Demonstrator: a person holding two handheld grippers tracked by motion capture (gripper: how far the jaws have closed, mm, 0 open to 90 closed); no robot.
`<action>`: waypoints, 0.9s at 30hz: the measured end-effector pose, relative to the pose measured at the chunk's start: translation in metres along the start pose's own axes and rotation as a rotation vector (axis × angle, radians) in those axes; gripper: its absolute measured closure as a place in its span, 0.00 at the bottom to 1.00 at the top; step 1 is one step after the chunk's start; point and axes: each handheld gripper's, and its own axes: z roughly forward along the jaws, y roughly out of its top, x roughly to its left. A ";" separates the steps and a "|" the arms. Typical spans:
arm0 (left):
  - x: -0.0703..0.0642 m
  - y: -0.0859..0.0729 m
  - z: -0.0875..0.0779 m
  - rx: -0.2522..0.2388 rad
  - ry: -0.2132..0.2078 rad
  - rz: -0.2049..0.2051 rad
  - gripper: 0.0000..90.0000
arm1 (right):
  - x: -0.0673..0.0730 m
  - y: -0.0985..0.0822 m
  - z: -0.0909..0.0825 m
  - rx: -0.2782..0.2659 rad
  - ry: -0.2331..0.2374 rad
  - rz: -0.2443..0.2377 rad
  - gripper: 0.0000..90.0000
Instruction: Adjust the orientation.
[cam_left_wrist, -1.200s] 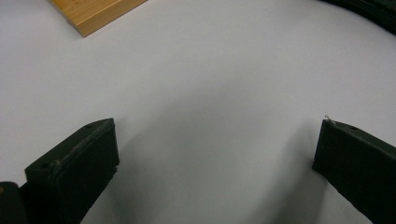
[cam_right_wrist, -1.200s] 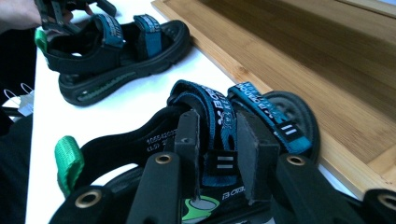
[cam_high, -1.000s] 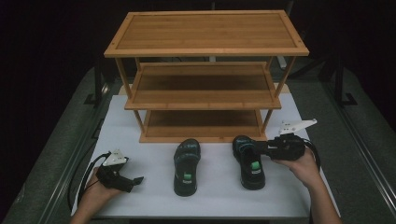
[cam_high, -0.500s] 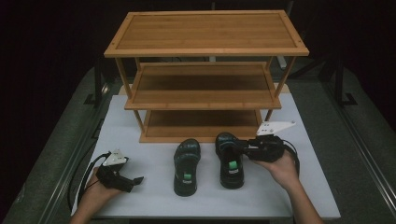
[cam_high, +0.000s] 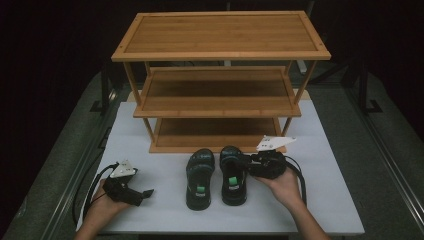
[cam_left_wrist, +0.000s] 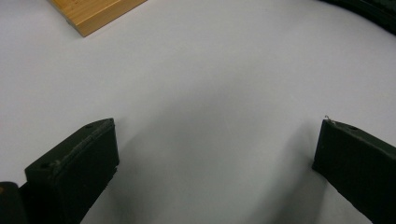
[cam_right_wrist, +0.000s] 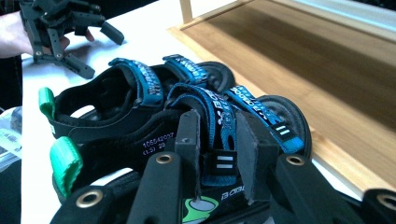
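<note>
The room around the white table (cam_high: 150, 135) is very dark. Light falls from above on the wooden shelf (cam_high: 220, 35). The lower boards sit in shadow. Close-up pictures look soft and a bit blurry.

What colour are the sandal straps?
Blue, with white lettering, on the sandal straps; the right gripper view shows it best.

Left claw (cam_high: 145, 192) agape and idle, right claw (cam_high: 245, 161) clamped
</note>
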 end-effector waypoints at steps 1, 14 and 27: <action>0.000 0.000 0.000 0.000 0.000 0.000 0.00 | 0.001 0.000 0.001 0.002 0.001 -0.002 0.79; 0.000 0.000 0.000 0.000 0.000 0.000 0.00 | 0.014 -0.005 0.012 0.022 -0.002 -0.019 0.77; 0.000 0.000 -0.001 -0.006 -0.007 -0.003 0.00 | 0.009 -0.008 0.000 -0.012 -0.024 -0.015 0.50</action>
